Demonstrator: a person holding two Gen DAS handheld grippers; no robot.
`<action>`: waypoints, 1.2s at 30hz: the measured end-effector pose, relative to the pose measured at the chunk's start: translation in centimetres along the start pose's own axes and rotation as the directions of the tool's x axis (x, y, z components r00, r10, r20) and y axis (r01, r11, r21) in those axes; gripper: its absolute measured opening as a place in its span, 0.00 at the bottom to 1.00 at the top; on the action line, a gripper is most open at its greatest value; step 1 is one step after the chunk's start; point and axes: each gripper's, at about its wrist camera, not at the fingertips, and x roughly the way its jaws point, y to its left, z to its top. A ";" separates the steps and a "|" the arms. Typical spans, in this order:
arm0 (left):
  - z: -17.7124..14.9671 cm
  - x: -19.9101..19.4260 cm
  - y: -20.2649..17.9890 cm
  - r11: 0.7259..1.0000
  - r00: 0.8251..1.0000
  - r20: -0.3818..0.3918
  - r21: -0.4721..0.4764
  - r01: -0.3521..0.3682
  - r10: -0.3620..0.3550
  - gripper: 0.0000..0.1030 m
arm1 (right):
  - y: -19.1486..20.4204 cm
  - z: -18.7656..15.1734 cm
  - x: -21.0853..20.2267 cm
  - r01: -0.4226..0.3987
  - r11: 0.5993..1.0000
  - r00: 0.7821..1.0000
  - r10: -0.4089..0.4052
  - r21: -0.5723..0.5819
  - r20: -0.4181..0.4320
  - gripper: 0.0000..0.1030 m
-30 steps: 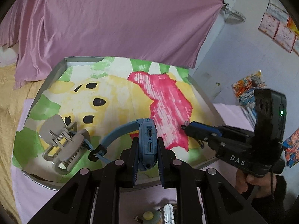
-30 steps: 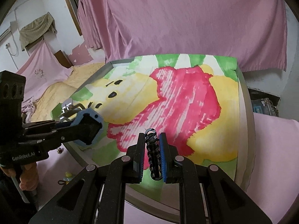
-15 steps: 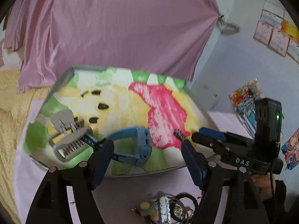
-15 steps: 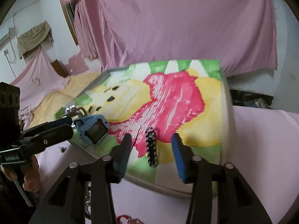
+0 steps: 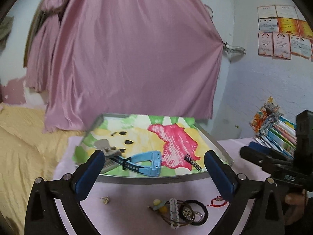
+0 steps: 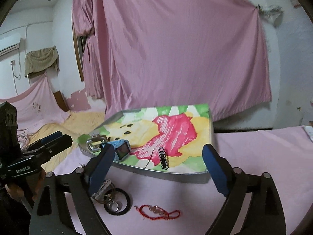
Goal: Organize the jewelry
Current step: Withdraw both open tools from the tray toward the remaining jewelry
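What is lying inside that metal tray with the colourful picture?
In the tray: a blue smartwatch, a black beaded bracelet and a grey hair claw clip, partly hidden behind a left gripper finger.

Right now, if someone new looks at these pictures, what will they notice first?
First the tray with its bright yellow, pink and green lining, at the centre of the table, in front of a big pink curtain. On it lie a blue watch, a black bracelet and a grey hair clip. More jewelry waits on the pink cloth in front.
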 end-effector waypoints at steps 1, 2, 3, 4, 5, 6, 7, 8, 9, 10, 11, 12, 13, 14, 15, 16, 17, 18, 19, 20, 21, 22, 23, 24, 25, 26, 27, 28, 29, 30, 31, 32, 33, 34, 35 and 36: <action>-0.2 -0.5 0.0 1.000 1.000 0.011 0.001 -0.009 0.009 0.99 | 0.1 -0.2 -0.6 0.005 1.000 1.000 -0.005 -0.004 0.011 0.88; -0.4 -0.9 0.0 1.000 1.000 0.021 0.000 -0.015 0.015 0.99 | 0.3 -0.5 -1.3 0.013 1.000 1.000 -0.012 -0.012 0.027 0.89; -0.7 -1.5 0.1 1.000 0.999 0.032 -0.003 -0.021 0.021 0.99 | 0.5 -0.7 -1.8 0.017 1.000 0.999 -0.017 -0.018 0.039 0.89; -1.0 -1.9 0.1 1.000 0.999 0.037 -0.006 -0.025 0.026 0.99 | 0.6 -1.0 -2.3 0.019 1.000 0.999 -0.018 -0.023 0.050 0.89; -1.2 -2.2 0.2 1.000 0.999 0.044 -0.008 -0.030 0.031 0.99 | 0.7 -1.3 -2.9 0.022 0.999 0.998 -0.020 -0.031 0.064 0.89; -1.5 -2.7 0.2 0.999 0.998 0.051 -0.009 -0.034 0.034 0.99 | 0.8 -1.6 -3.5 0.025 0.999 0.997 -0.023 -0.037 0.077 0.89; -1.9 -3.1 0.2 0.999 0.998 0.060 -0.010 -0.034 0.035 0.99 | 1.0 -1.8 -3.9 0.024 0.999 0.996 -0.020 -0.043 0.091 0.90; -2.1 -3.5 0.2 0.999 0.997 0.068 -0.009 -0.032 0.032 0.99 | 1.1 -2.2 -4.5 0.030 0.998 0.994 -0.024 -0.052 0.104 0.90; -2.5 -3.9 0.3 0.999 0.997 0.076 -0.008 -0.031 0.032 0.99 | 1.2 -2.4 -4.9 0.035 0.998 0.993 -0.028 -0.056 0.112 0.90; -2.8 -4.2 0.2 0.999 0.996 0.082 -0.008 -0.033 0.033 0.99 | 1.3 -2.7 -5.3 0.041 0.997 0.992 -0.033 -0.060 0.120 0.90; -3.1 -4.6 0.2 0.999 0.995 0.089 -0.006 -0.036 0.037 0.99 | 1.5 -3.0 -5.5 0.045 0.997 0.992 -0.037 -0.062 0.124 0.90; -3.4 -4.9 0.2 0.999 0.995 0.093 -0.005 -0.039 0.039 0.99 | 1.6 -3.2 -5.8 0.049 0.997 0.991 -0.040 -0.064 0.126 0.90; -3.6 -5.2 0.2 0.999 0.995 0.095 -0.003 -0.042 0.042 0.99 | 1.7 -3.4 -5.8 0.051 0.997 0.991 -0.042 -0.066 0.127 0.90; -3.9 -5.4 0.1 0.999 0.994 0.096 -0.002 -0.045 0.045 0.99 | 1.8 -3.7 -6.1 0.057 0.996 0.991 -0.049 -0.067 0.126 0.90; -4.1 -5.7 0.1 0.999 0.994 0.098 -0.002 -0.048 0.048 0.99 | 1.9 -3.8 -6.1 0.059 0.996 0.991 -0.051 -0.068 0.124 0.90; -4.3 -5.9 0.1 0.999 0.994 0.099 -0.002 -0.049 0.049 0.99 | 2.0 -4.0 -6.2 0.064 0.995 0.991 -0.054 -0.072 0.126 0.90; -4.5 -6.0 0.0 0.999 0.994 0.099 -0.001 -0.052 0.052 0.99 | 2.1 -4.2 -6.3 0.066 0.995 0.991 -0.057 -0.074 0.121 0.90; -4.7 -6.2 0.0 0.998 0.994 0.098 0.002 -0.056 0.056 0.99 | 2.2 -4.4 -6.4 0.068 0.995 0.991 -0.059 -0.076 0.116 0.90; -4.9 -6.2 0.0 0.998 0.994 0.096 0.005 -0.058 0.058 0.99 | 2.1 -4.7 -6.4 0.072 0.994 0.992 -0.063 -0.080 0.110 0.90; -5.2 -6.3 -0.1 0.998 0.994 0.092 0.009 -0.061 0.060 0.99 | 2.2 -4.8 -6.4 0.074 0.994 0.993 -0.065 -0.083 0.103 0.90; -5.4 -6.4 0.0 0.998 0.994 0.085 0.012 -0.062 0.061 0.99 | 2.2 -5.0 -6.4 0.076 0.993 0.993 -0.068 -0.088 0.093 0.90; -5.6 -6.4 0.0 0.998 0.995 0.077 0.014 -0.061 0.060 0.99 | 2.3 -5.1 -6.3 0.077 0.993 0.994 -0.069 -0.091 0.085 0.90; -5.8 -6.3 0.1 0.998 0.996 0.066 0.016 -0.060 0.059 0.99 | 2.2 -5.3 -6.3 0.077 0.993 0.995 -0.071 -0.094 0.073 0.90; -5.9 -6.3 0.1 0.998 0.997 0.054 0.018 -0.059 0.058 0.99 | 2.2 -5.4 -6.3 0.077 0.992 0.995 -0.071 -0.099 0.063 0.90; -6.1 -6.2 0.2 0.998 0.998 0.043 0.020 -0.056 0.055 0.99 | 2.2 -5.4 -6.2 0.078 0.992 0.996 -0.073 -0.102 0.057 0.90; -6.2 -6.1 0.3 0.998 0.998 0.030 0.022 -0.055 0.054 0.99 | 2.1 -5.6 -6.2 0.081 0.991 0.996 -0.077 -0.107 0.047 0.90; -6.4 -6.0 0.4 0.998 0.998 0.016 0.022 -0.054 0.054 0.99 | 2.2 -5.6 -6.1 0.083 0.991 0.996 -0.079 -0.109 0.041 0.90; -6.5 -5.9 0.5 0.998 0.999 0.004 0.022 -0.054 0.054 0.99 | 2.1 -5.7 -5.9 0.083 0.990 0.996 -0.080 -0.111 0.030 0.90; -6.6 -5.7 0.7 0.998 0.999 -0.013 0.019 -0.052 0.053 0.99 | 2.1 -5.7 -5.8 0.079 0.990 0.997 -0.077 -0.113 0.021 0.90; -6.6 -5.5 0.8 0.999 0.998 -0.027 0.017 -0.051 0.051 0.99 | 2.1 -5.7 -5.7 0.072 0.991 0.997 -0.071 -0.114 0.009 0.90; -6.6 -5.4 0.9 0.999 0.998 -0.041 0.014 -0.049 0.050 0.99 | 2.1 -5.7 -5.5 0.062 0.992 0.998 -0.063 -0.113 -0.004 0.90; -6.6 -5.2 1.1 0.999 0.997 -0.056 0.010 -0.050 0.050 0.99 | 2.0 -5.7 -5.3 0.050 0.992 0.998 -0.053 -0.113 -0.022 0.90; -6.6 -5.0 1.3 0.999 0.996 -0.070 0.006 -0.051 0.051 0.99 | 2.1 -5.6 -5.0 0.048 0.992 0.998 -0.052 -0.115 -0.031 0.90; -6.5 -4.8 1.5 0.999 0.995 -0.083 0.003 -0.053 0.053 0.99 | 2.2 -5.6 -4.8 0.046 0.992 0.998 -0.051 -0.119 -0.042 0.90; -6.5 -4.7 1.7 0.998 0.994 -0.091 0.001 -0.057 0.057 0.99 | 2.2 -5.7 -4.6 0.044 0.991 0.997 -0.051 -0.126 -0.056 0.90; -6.5 -4.6 1.8 0.998 0.993 -0.098 0.001 -0.063 0.063 0.99 | 2.3 -5.7 -4.4 0.042 0.991 0.996 -0.051 -0.128 -0.069 0.90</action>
